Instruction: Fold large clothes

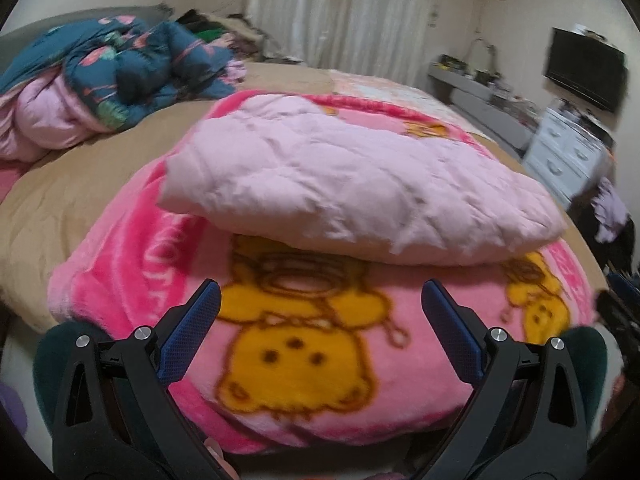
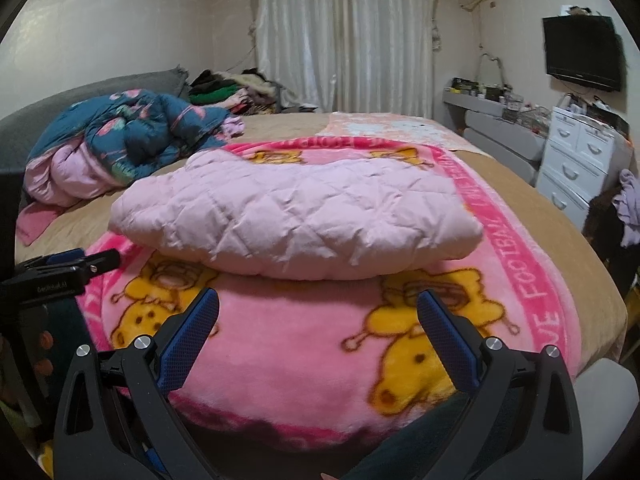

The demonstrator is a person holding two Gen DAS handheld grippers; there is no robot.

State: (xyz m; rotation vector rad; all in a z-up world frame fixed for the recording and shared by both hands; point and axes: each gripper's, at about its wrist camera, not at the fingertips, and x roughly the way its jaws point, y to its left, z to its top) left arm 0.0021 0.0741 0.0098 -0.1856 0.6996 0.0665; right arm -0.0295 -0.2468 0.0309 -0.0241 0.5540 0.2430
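you are hovering both hand-held grippers, left (image 1: 320,312) and right (image 2: 318,320), jaws apart, near the folded pale pink quilted garment (image 2: 296,220); next is probably fetching the teal patterned padded jacket (image 2: 136,136), far left.

A pale pink quilted jacket (image 2: 296,216) with diamond stitching lies on a bright pink blanket (image 2: 288,360) printed with yellow bears. At ten o'clock, a dark teal jacket (image 2: 136,136) has pink markings. The bedsheet (image 2: 520,192) is tan, the curtains (image 2: 348,32) white.

folded jacket (image 2: 296,220) on blanket (image 2: 280,360), bed (image 2: 520,184) beneath
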